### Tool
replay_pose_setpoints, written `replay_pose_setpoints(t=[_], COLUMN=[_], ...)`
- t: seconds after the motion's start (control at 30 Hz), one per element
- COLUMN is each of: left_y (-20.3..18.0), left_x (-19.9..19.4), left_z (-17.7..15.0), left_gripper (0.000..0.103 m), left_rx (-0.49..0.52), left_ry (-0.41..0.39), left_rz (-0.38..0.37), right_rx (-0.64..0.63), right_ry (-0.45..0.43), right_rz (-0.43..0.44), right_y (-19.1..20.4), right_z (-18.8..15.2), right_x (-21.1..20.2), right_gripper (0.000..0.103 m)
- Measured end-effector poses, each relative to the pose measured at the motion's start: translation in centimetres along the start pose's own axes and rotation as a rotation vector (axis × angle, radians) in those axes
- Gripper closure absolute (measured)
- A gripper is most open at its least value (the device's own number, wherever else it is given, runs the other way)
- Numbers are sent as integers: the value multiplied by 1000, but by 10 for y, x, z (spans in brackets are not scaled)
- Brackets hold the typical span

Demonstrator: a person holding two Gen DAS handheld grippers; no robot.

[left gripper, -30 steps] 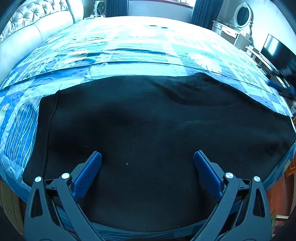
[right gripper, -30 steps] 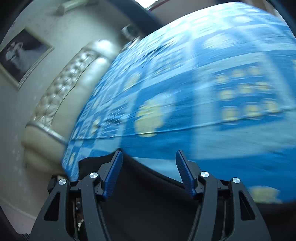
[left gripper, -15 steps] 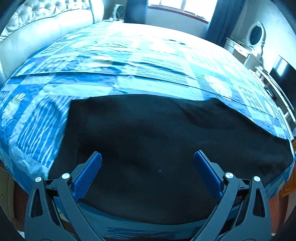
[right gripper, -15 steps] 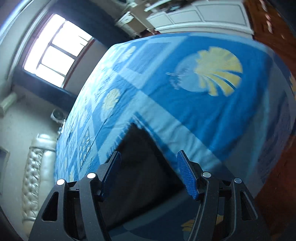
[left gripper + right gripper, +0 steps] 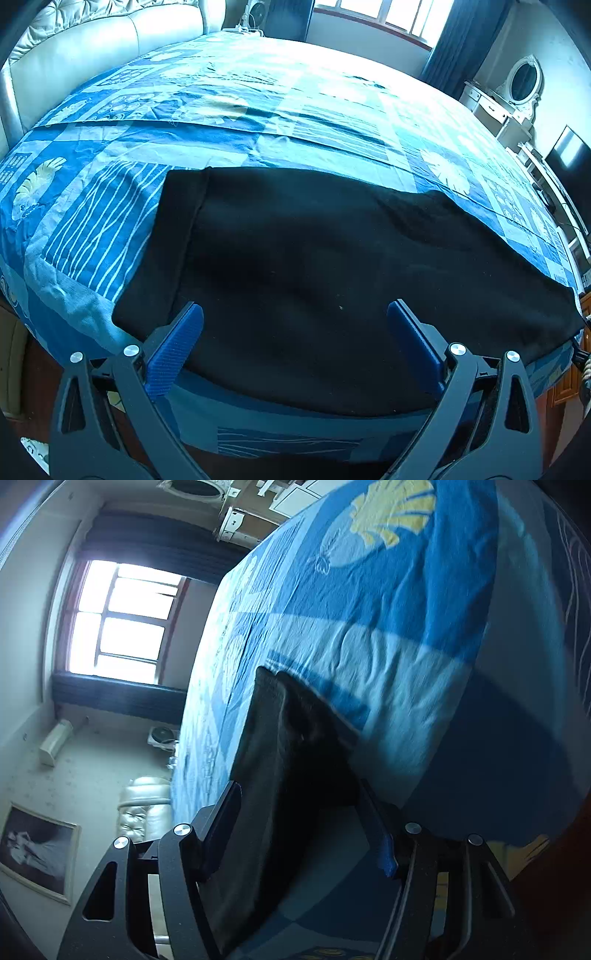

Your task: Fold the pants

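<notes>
Black pants (image 5: pixel 314 266) lie flat across the near part of a bed with a blue patterned cover (image 5: pixel 258 110). In the left wrist view my left gripper (image 5: pixel 295 317) is open and empty, just above the pants' near edge. In the right wrist view, rolled sideways, the pants (image 5: pixel 280 746) show end-on at the bed's corner. My right gripper (image 5: pixel 299 797) is open, its jaws standing on either side of the pants' end without closing on it.
A padded white headboard (image 5: pixel 92 44) stands at the far left. A window (image 5: pixel 373 14) with dark curtains is at the back, a white dresser with an oval mirror (image 5: pixel 517 88) and a TV (image 5: pixel 569 162) at the right. The bed's front edge drops to a wooden floor.
My left gripper has drawn back and shifted, so the pants' left end now shows further right. My right gripper has rolled sideways and swung to the pants' end at the bed corner.
</notes>
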State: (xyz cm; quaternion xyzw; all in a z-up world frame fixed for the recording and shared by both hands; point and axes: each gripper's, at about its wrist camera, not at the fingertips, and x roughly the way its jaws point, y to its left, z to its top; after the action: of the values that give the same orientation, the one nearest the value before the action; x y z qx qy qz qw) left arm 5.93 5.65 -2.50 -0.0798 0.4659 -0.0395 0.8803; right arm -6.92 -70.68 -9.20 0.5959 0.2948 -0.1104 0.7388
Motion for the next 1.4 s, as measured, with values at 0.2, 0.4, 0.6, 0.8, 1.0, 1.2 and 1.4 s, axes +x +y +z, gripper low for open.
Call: replay_pose_setpoints(t=[0.2, 0.4, 0.6, 0.8, 1.0, 1.2, 1.4], left_y=[-2, -4, -10, -13, -15, -17, -30], left_x=[-8, -2, -6, -4, -16, -21, -18], left_z=[-3, -6, -8, -11, -13, -13, -16], left_gripper=[3, 3, 3, 3, 3, 3, 3], left_rx=[-4, -12, -2, -3, 1, 4, 64], left_ry=[-9, 17, 9, 28, 13, 5, 0], left_rz=[-18, -25, -32, -33, -42, -56, -43], right_rx=[59, 42, 170, 46, -143, -322, -519], right_ry=[-142, -126, -156, -130, -101, -28, 105], right_rz=[-78, 0, 17, -14, 86, 143, 111], right_y=[-5, 2, -22, 20, 108, 176, 234], right_z=[-28, -23, -2, -13, -42, -96, -165], right_x=[-23, -5, 7, 4, -15, -2, 63], right_gripper=[40, 40, 61, 86, 87, 86, 87])
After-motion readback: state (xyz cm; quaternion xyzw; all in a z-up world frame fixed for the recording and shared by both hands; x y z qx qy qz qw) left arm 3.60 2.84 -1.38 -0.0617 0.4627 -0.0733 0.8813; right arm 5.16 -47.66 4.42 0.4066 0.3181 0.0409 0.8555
